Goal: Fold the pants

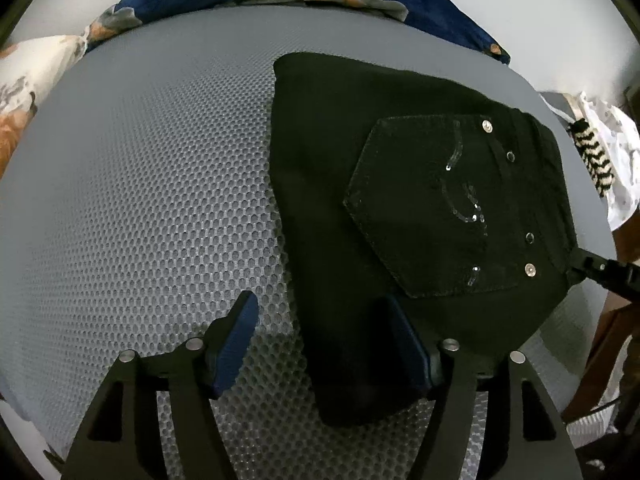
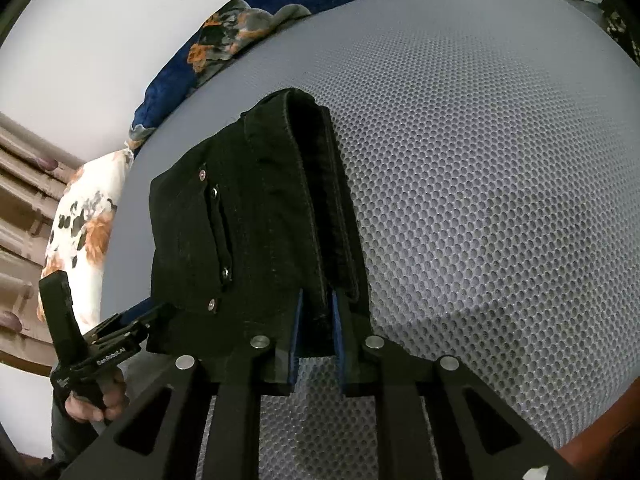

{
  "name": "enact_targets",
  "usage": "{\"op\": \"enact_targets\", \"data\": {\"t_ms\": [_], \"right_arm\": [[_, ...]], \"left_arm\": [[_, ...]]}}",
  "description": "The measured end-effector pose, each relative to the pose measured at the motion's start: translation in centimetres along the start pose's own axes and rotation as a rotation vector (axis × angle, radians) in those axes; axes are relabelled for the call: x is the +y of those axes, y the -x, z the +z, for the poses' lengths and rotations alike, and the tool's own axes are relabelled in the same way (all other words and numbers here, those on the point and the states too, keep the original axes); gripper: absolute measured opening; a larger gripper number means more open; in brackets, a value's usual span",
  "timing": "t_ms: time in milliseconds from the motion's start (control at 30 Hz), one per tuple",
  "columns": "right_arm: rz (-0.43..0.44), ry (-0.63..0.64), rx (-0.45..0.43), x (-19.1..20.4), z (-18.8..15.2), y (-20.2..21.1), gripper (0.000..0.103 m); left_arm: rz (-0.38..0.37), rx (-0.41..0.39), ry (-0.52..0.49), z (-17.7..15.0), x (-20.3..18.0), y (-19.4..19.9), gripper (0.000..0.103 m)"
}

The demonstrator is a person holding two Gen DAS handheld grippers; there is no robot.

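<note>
Pants (image 1: 400, 184) lie folded compact on mattress (image 1: 140, 200); left gripper (image 1: 320, 344) jaws apart, right gripper (image 2: 316, 320) clamped on waistband; release remains.

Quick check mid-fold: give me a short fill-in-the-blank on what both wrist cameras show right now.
1. The folded pants are ____ in colour.
2. The right gripper is shut on the edge of the ____.
3. The pants lie on a grey ____ patterned mat.
4. The left gripper has its jaws ____, with a corner of the pants between them.

Missing words: black; pants; honeycomb; open
</note>
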State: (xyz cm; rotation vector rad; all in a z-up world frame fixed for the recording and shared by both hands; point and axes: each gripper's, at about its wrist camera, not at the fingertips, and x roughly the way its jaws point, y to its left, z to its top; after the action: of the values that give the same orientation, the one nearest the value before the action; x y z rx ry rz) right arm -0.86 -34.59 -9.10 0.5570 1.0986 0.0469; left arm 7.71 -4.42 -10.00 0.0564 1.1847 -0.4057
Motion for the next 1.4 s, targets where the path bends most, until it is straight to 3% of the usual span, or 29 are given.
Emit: {"op": "enact_targets", "data": {"t_ms": [100, 167, 267, 400, 533, 800, 1000, 1233, 1400], "right_arm": [[0.009, 0.005, 0.001, -0.2, 0.5, 0.2, 0.019], [0.001, 0.011, 0.004, -0.5, 1.2, 0.4, 0.035], [0.016, 0.016, 0.007, -0.7, 1.8, 0.5, 0.046], [0.033, 0.034, 0.022, -0.5, 2.7, -0.1, 0.053], [0.073, 0.037, 0.055, -0.6, 3.7, -1.4, 0.057], [0.176, 0.017, 0.123, -2.1, 5.3, -3.8, 0.066], [0.281, -0.001, 0.128, -3.0, 6.5, -4.6, 0.066], [0.392, -0.026, 0.148, -3.1, 7.7, -6.5, 0.051], [0.411, -0.055, 0.129, -2.6, 7.9, -7.3, 0.038]], "left_arm": [[0.001, -0.017, -0.003, 0.1, 0.1, 0.6, 0.068], [0.014, -0.021, -0.002, 0.2, 0.3, 0.8, 0.068], [0.027, -0.022, 0.012, 0.6, 0.6, 0.9, 0.068], [0.019, -0.014, 0.03, 1.0, 1.2, 0.5, 0.068], [-0.034, 0.006, 0.066, 1.6, 1.7, -0.1, 0.068], [-0.222, 0.052, 0.175, 3.1, 4.2, -1.4, 0.069], [-0.339, 0.057, 0.232, 3.5, 5.8, -1.8, 0.069], [-0.394, 0.035, 0.269, 5.5, 5.4, -3.2, 0.069], [-0.404, 0.005, 0.241, 5.8, 4.3, -3.5, 0.069]]}}
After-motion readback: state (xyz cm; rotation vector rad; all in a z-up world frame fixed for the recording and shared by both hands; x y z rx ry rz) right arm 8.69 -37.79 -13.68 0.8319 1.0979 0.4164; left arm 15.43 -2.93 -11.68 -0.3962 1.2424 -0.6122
